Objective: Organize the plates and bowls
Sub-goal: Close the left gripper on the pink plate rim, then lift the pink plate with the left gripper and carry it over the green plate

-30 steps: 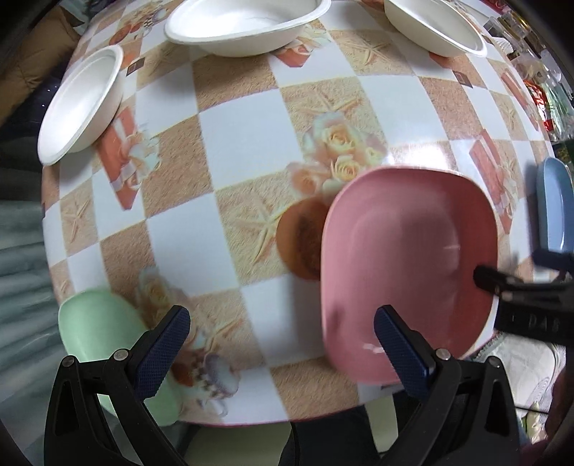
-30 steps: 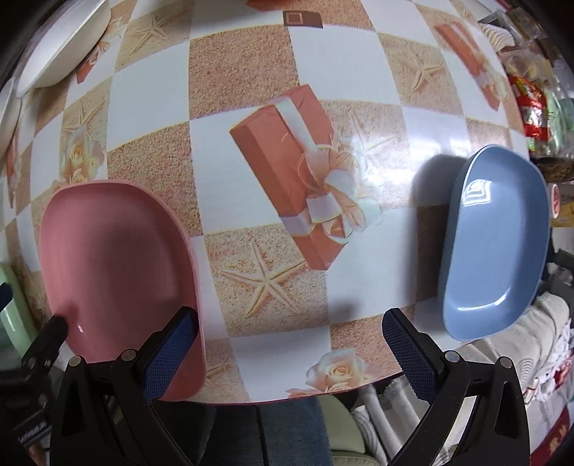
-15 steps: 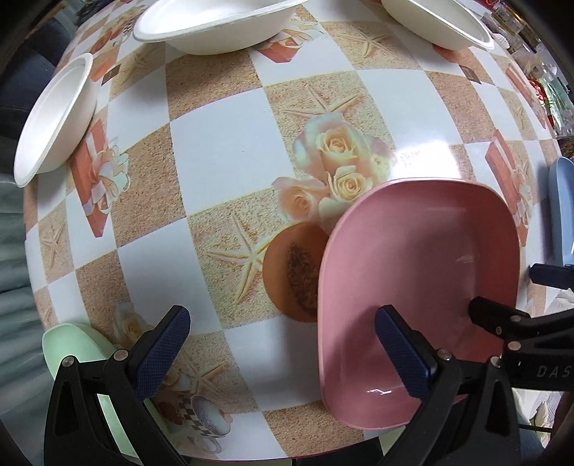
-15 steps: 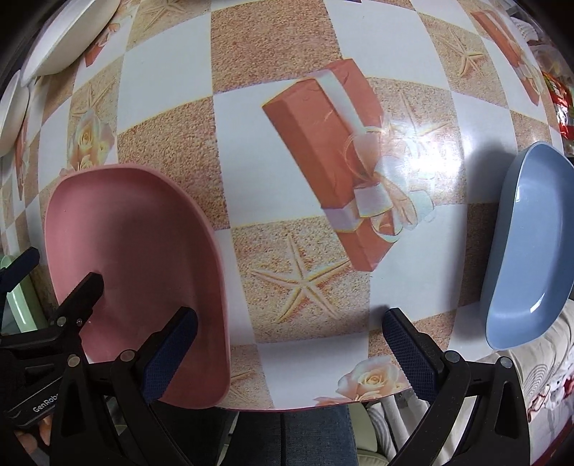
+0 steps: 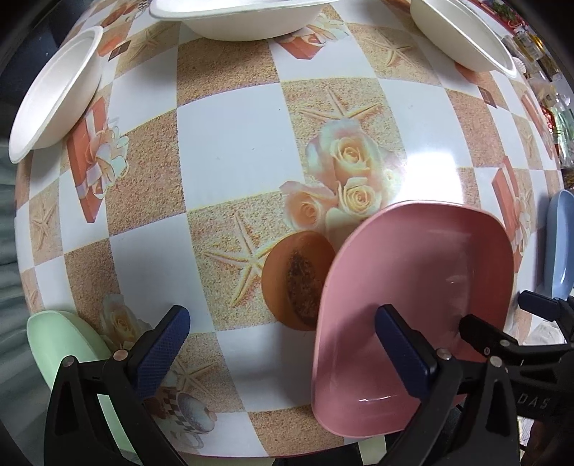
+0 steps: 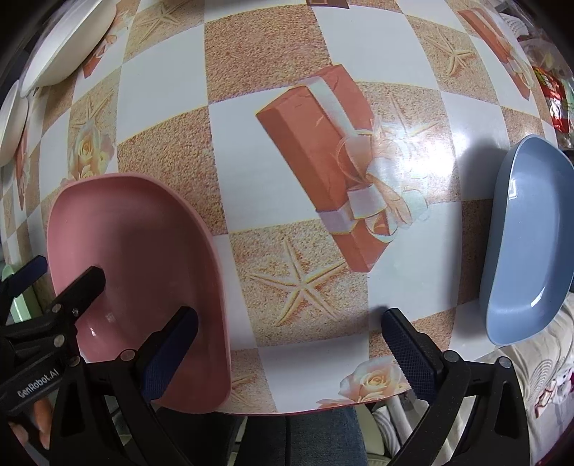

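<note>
A pink plate (image 5: pixel 412 286) (image 6: pixel 136 251) lies at the table's near edge. My left gripper (image 5: pixel 283 347) hangs open above the table; its right finger (image 5: pixel 401 351) is over the plate and the plate's left rim lies between the fingers. My right gripper (image 6: pixel 288 355) is open with its jaws closing; its left finger (image 6: pixel 168 355) is over the pink plate and the plate's right rim sits between the fingers, untouched. A blue plate (image 6: pixel 523 243) (image 5: pixel 559 243) lies at the right edge. A green plate (image 5: pixel 61 344) overhangs the near left edge. White bowls (image 5: pixel 53 93) (image 5: pixel 244 14) (image 5: pixel 462 36) stand along the far side.
The round table (image 5: pixel 233 150) wears a checked cloth with printed roses, starfish and gift boxes. Packets and clutter (image 6: pixel 552 96) crowd the far right. A person's trouser legs (image 6: pixel 315 437) show below the near edge. Each gripper shows at the edge of the other's view.
The left gripper has sunk closer to the table, with the pink plate now larger under its right finger. The right gripper has shifted left towards the pink plate, away from the blue one.
</note>
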### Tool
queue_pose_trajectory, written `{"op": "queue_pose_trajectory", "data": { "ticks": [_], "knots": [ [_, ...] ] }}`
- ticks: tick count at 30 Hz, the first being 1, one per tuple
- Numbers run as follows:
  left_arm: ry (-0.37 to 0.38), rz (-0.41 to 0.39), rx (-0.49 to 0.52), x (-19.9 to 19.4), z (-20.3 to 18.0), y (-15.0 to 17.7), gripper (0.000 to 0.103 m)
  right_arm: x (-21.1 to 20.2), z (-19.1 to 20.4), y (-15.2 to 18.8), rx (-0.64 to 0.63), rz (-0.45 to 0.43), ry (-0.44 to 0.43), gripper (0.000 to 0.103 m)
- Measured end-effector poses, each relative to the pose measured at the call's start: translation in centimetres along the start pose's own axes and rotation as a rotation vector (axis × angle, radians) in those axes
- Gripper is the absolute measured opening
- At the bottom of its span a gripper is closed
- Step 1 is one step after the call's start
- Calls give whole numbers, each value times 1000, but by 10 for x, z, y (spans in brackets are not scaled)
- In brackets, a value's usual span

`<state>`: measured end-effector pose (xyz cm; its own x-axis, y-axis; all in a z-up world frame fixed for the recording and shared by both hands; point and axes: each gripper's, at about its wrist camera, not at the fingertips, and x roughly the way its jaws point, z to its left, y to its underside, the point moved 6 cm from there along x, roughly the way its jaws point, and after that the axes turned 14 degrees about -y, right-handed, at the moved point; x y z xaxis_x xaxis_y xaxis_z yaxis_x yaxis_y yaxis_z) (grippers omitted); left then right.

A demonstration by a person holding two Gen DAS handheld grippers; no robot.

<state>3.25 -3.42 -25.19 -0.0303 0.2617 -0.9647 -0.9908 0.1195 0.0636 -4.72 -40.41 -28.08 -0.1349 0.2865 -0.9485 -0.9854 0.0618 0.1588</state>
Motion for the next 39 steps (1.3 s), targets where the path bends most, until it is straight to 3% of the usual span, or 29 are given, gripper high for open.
{"op": "queue_pose_trajectory", "data": {
  "ticks": [6, 7, 8, 9, 10, 20, 39],
  "knots": [
    [12, -22, 55, -22, -11, 7, 73, -14, 19, 6, -57, -30, -33, 54],
    [18, -26, 60, -25, -13, 7, 65, -15, 22, 6, -61, -30, -48, 41],
    [21, -27, 67, -28, -18, 8, 57, -16, 27, 7, -66, -25, -86, 19],
    [28, -31, 83, -31, -23, 9, 51, -14, 32, 9, -61, -12, -130, 13],
    [43, -35, 98, -35, -28, 10, 37, -13, 34, 10, -50, -2, -140, 13],
    [12, -6, 157, -36, -26, 47, 35, -9, 56, 29, -82, 70, -108, 13],
    [0, -67, 57, -66, 27, 95, 35, -21, 150, 52, -225, 79, -50, 13]
  ]
}}
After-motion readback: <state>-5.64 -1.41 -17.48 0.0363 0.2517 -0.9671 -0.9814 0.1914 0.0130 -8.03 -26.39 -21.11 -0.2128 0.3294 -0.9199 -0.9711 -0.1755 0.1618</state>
